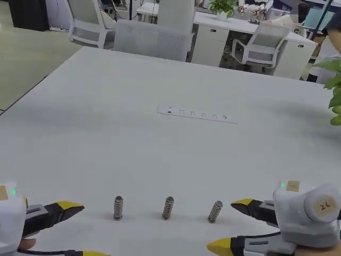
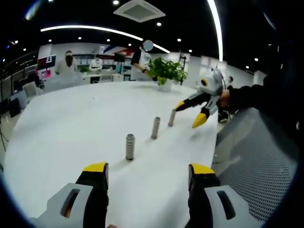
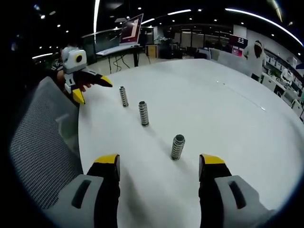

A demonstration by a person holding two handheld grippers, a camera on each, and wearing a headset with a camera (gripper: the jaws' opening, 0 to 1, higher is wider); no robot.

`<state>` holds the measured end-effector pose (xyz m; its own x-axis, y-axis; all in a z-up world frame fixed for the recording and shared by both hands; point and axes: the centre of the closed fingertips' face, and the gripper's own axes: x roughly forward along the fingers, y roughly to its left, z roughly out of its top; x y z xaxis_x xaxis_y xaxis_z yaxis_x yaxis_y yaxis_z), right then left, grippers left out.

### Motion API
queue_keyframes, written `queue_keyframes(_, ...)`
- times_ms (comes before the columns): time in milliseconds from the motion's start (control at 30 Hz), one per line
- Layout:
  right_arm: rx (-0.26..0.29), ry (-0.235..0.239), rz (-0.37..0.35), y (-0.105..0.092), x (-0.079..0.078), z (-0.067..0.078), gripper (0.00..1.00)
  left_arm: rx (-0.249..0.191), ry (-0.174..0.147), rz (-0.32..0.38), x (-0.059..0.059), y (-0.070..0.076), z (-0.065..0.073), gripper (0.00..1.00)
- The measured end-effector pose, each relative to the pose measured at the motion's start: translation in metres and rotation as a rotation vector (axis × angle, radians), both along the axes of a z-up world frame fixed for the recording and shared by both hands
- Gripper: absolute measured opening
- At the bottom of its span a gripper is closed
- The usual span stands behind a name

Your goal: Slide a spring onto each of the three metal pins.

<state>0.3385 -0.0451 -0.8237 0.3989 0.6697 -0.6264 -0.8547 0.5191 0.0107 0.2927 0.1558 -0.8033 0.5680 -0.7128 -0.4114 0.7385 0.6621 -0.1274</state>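
Observation:
Three coiled metal springs stand upright in a row near the table's front edge: the left spring [image 1: 118,208], the middle spring [image 1: 168,208] and the right spring [image 1: 215,212]. I cannot tell whether a pin runs inside each coil. My left gripper [image 1: 80,230] is open, a short way left of the row, with nothing between its jaws. In its own view the left gripper [image 2: 149,170] faces the nearest spring [image 2: 130,146]. My right gripper [image 1: 230,225] is open just right of the row. Seen from its own camera, the right gripper [image 3: 159,160] has the nearest spring [image 3: 177,147] just ahead.
The white table [image 1: 160,154] has a flush socket strip [image 1: 197,113] at its middle. Grey office chairs [image 1: 152,37] stand at the far edge, and a plant [image 1: 334,90] is at the right. A mesh chair seat [image 3: 42,142] lies beside the front edge.

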Motion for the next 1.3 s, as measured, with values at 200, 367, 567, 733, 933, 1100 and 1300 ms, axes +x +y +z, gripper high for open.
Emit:
queue_keyframes(200,0.002,0.001,-0.001,0.0000,-0.0006,0.0000,0.67,0.001,0.003,0.004,0.0000,0.0005,-0.0004,0.66)
queue_keyframes(367,0.006,0.001,-0.004,0.0000,-0.0004,0.0000,0.68,0.000,0.004,0.004,0.0000,0.0002,-0.0006,0.66)
queue_keyframes(567,0.004,0.002,-0.002,0.0003,-0.0010,-0.0006,0.68,0.000,0.007,0.005,-0.0006,0.0003,-0.0012,0.66)
queue_keyframes(733,0.002,0.005,-0.003,-0.0001,-0.0009,-0.0015,0.68,0.000,0.008,0.006,-0.0005,0.0008,-0.0011,0.67)
queue_keyframes(933,0.005,0.004,-0.007,-0.0005,-0.0004,-0.0011,0.68,0.003,0.009,0.001,-0.0009,-0.0005,-0.0015,0.67)
queue_keyframes(1100,0.000,0.007,-0.006,-0.0010,-0.0011,-0.0025,0.68,0.004,0.011,-0.002,-0.0012,-0.0008,-0.0020,0.67)
queue_keyframes(1300,0.000,0.010,-0.007,-0.0012,-0.0009,-0.0026,0.68,0.006,0.014,-0.005,-0.0014,-0.0015,-0.0025,0.67)
